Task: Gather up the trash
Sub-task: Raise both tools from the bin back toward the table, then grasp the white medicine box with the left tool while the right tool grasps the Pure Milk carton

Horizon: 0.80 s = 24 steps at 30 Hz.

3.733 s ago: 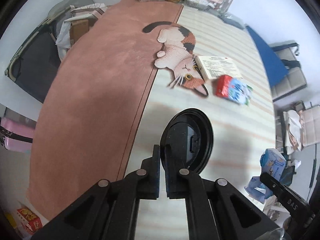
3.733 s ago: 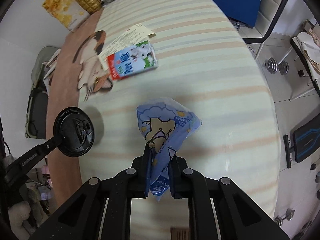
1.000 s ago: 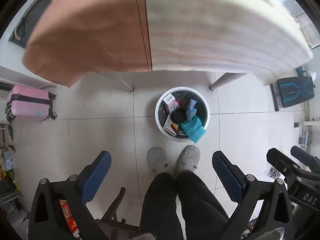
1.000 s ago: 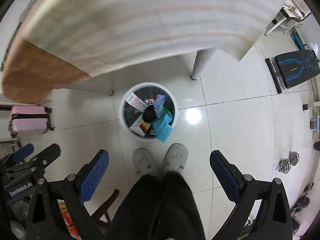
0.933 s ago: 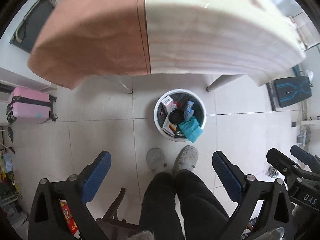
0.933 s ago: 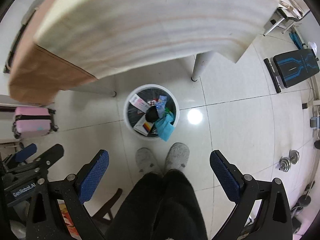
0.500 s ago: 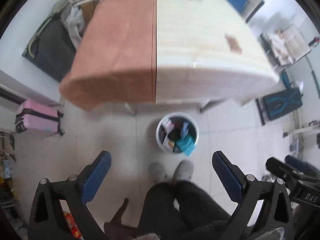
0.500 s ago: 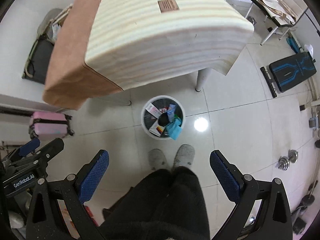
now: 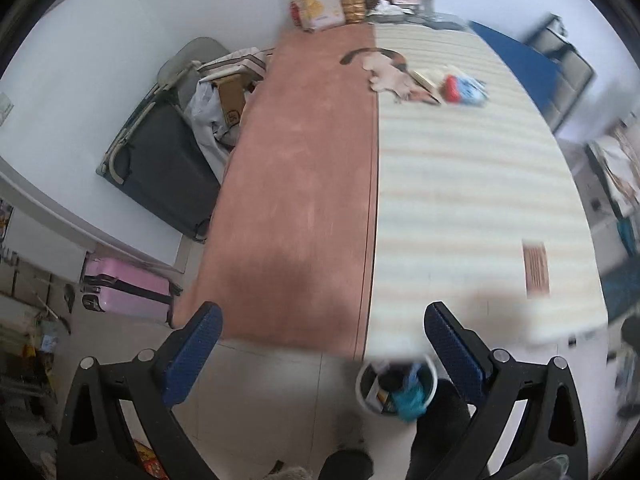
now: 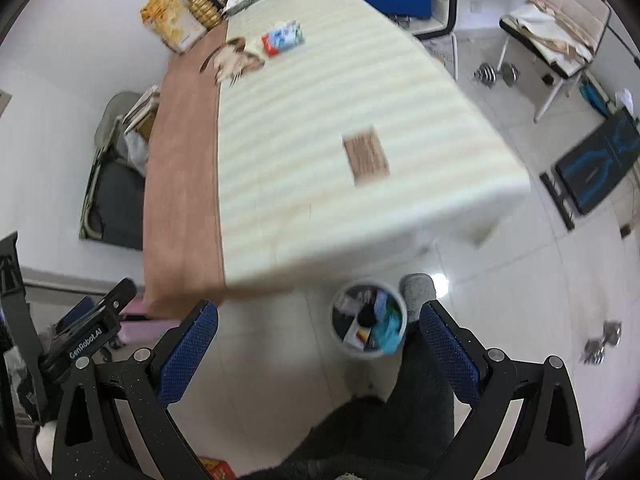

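I hold both grippers, left [image 9: 322,346] and right [image 10: 318,340], with fingers wide and empty above the bin [image 10: 369,320], aiming for the carton [image 10: 283,39] far across the worktop [image 10: 320,128].

A long table [image 9: 460,184] wears a cream cloth with pale orange stripes beside a plain terracotta-brown cloth [image 9: 304,184]. The round white waste bin [image 10: 340,340] shows teal and black inside. The black-framed tongs [image 10: 318,346] carry blue pads [image 10: 188,344].
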Each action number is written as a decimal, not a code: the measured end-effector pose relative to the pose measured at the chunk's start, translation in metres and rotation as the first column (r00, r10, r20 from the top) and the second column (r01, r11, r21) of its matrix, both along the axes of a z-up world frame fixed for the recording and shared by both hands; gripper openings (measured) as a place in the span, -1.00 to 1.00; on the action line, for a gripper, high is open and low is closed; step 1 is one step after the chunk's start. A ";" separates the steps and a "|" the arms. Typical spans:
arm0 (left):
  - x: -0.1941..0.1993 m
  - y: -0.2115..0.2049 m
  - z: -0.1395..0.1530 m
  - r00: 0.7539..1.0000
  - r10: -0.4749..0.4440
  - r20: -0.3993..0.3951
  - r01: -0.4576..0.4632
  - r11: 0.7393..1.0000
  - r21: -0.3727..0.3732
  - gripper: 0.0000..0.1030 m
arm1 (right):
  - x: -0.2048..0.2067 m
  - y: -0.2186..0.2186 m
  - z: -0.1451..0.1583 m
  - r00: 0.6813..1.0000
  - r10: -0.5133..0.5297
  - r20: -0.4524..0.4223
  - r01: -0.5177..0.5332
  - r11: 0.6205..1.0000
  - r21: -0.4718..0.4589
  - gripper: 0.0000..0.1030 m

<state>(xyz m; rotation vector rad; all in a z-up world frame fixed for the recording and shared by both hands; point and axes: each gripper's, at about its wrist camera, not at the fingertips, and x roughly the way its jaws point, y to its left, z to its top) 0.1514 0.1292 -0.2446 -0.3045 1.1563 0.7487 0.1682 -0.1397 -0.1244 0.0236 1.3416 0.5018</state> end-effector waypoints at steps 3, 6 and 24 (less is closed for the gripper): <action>0.055 0.031 -0.022 0.998 0.054 -0.026 -0.055 0.997 -0.045 1.00 | 0.069 0.038 -0.005 1.000 0.006 0.008 -0.006 1.000 0.000 0.98; 0.110 0.062 -0.055 0.993 0.091 -0.073 -0.100 0.986 -0.131 1.00 | 0.157 0.094 -0.025 1.000 0.025 -0.002 -0.025 0.999 -0.025 0.98; 0.287 0.177 -0.158 0.965 0.145 -0.217 -0.193 0.957 -0.217 1.00 | 0.417 0.351 -0.172 0.975 0.202 -0.094 -0.216 0.961 -0.171 0.98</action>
